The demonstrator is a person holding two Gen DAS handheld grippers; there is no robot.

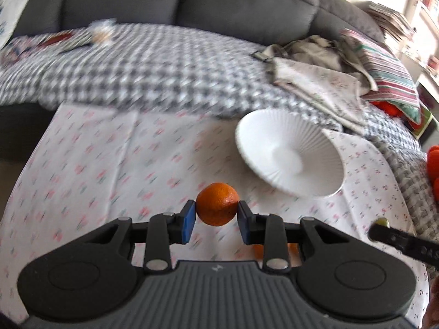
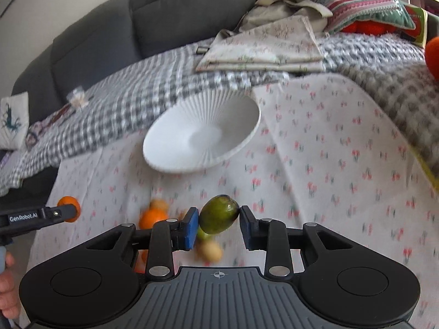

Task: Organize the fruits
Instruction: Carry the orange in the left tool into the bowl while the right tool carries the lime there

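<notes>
The left claw (image 1: pixel 216 220) grips an orange (image 1: pixel 217 204) between its blue pads, above the flowered cloth (image 1: pixel 109 150), with a white ribbed bowl (image 1: pixel 290 153) nearby.

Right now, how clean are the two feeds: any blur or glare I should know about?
Left wrist view: cloth and bowl smeared by motion, held orange sharp, window glare top right. Right wrist view: green fruit fairly sharp, loose fruit below blurred, fisheye bending the sofa.
</notes>
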